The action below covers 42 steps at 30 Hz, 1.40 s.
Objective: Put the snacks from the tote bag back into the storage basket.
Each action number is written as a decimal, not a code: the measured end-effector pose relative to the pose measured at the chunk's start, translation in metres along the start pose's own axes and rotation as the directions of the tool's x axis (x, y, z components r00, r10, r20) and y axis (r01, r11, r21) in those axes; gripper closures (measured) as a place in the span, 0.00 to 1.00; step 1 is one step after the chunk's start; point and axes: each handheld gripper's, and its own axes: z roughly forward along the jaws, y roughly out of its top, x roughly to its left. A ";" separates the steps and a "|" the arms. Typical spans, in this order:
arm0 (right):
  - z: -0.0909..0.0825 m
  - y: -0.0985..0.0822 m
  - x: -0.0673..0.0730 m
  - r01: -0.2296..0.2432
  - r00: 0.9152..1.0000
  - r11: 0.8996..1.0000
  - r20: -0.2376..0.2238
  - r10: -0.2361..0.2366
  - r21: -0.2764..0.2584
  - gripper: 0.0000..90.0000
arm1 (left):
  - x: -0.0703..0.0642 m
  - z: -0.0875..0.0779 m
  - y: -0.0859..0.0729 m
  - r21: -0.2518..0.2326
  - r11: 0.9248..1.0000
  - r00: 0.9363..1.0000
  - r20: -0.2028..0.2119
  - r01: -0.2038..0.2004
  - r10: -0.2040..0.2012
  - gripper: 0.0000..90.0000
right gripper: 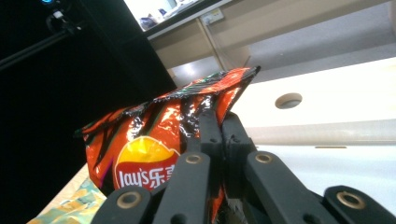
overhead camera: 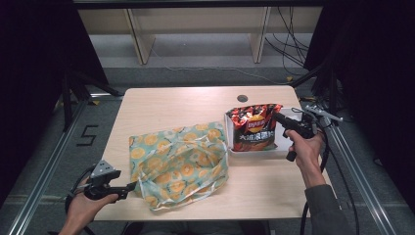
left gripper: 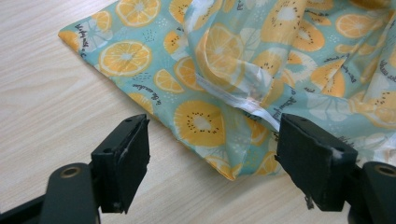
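Right gripper view: fingers (right gripper: 212, 135) pinch the chip bag (right gripper: 154, 140); left gripper (left gripper: 212, 163) gapes wide.

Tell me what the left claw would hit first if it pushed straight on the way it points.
Probably the near edge of the fruit-print bag: it lies just ahead of the open left claw, though the depth is hard to judge.

chip bag (overhead camera: 253, 127): glossy foil | printed bag (overhead camera: 178, 164): thin plastic | table (overhead camera: 161, 105): matt wood
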 end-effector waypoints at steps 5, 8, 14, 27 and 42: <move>0.003 -0.003 -0.003 0.007 0.999 1.000 0.033 -0.007 0.007 0.97 | -0.001 0.001 0.000 -0.006 1.000 1.000 0.002 0.004 -0.004 0.28; 0.004 -0.004 -0.008 0.034 0.998 0.999 0.052 -0.035 0.015 0.95 | 0.000 0.001 0.000 -0.005 1.000 1.000 0.001 0.003 -0.003 0.28; 0.008 -0.005 -0.012 0.014 0.998 1.000 0.068 -0.016 0.027 0.93 | -0.001 0.001 0.000 -0.007 1.000 1.000 0.003 0.005 -0.005 0.28; 0.024 -0.002 -0.016 0.046 0.992 0.998 0.113 -0.050 0.039 0.93 | 0.000 0.000 0.001 0.006 1.000 1.000 0.005 -0.013 0.013 0.28; 0.040 -0.003 -0.026 0.053 0.985 0.997 0.160 -0.062 0.056 0.88 | 0.001 0.001 0.000 0.003 1.000 1.000 -0.002 -0.012 0.012 0.28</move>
